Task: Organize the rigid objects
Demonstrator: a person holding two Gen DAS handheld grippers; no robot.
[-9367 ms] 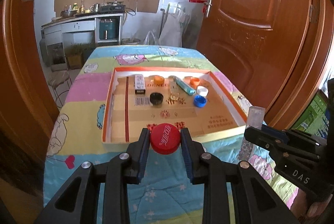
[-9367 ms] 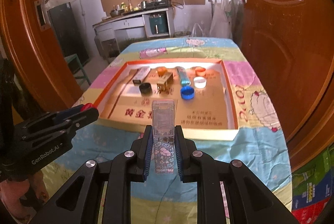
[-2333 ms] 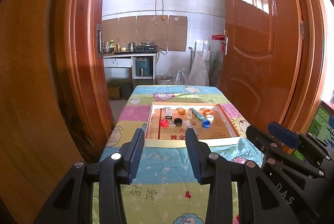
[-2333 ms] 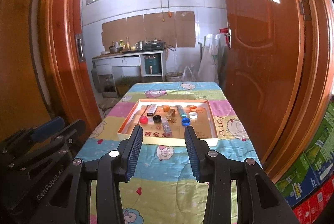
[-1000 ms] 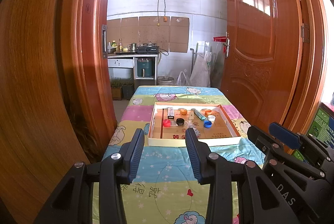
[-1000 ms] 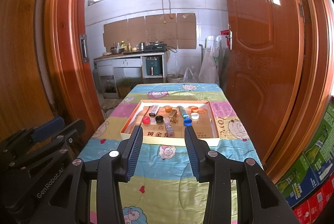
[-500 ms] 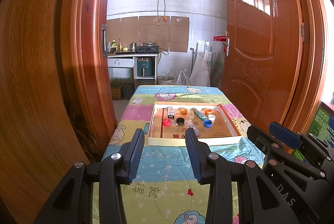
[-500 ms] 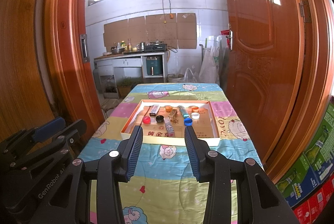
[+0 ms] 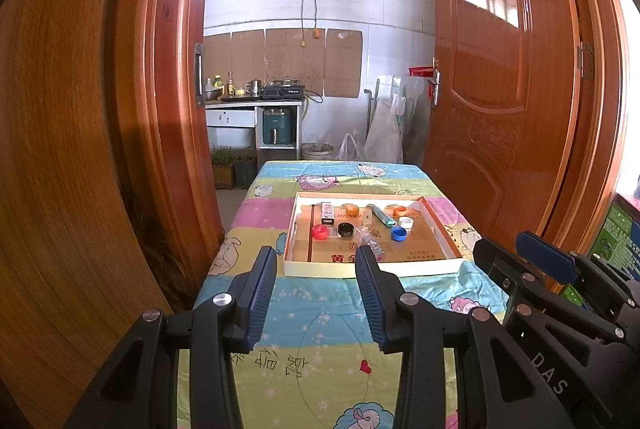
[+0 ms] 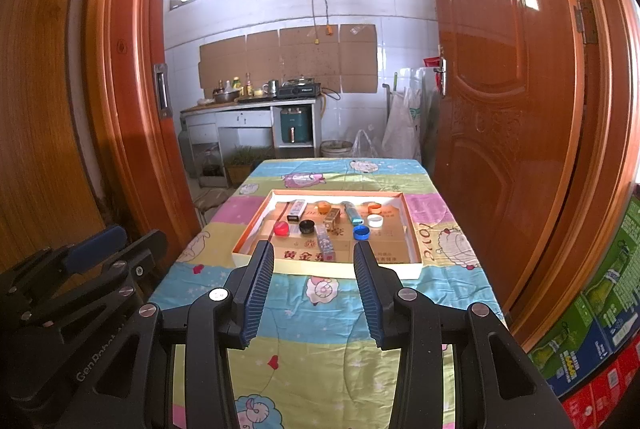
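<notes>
Both grippers are held above the near end of the table, well back from the cardboard tray (image 10: 412, 237). The left gripper (image 9: 316, 287) has its jaws spread with nothing between them. The right gripper (image 10: 314, 281) is likewise spread and empty. Inside the tray lie the red bottle cap (image 10: 281, 228), the black cap (image 10: 307, 226), the blue cap (image 10: 361, 232) and the floral clear case (image 10: 325, 247).
</notes>
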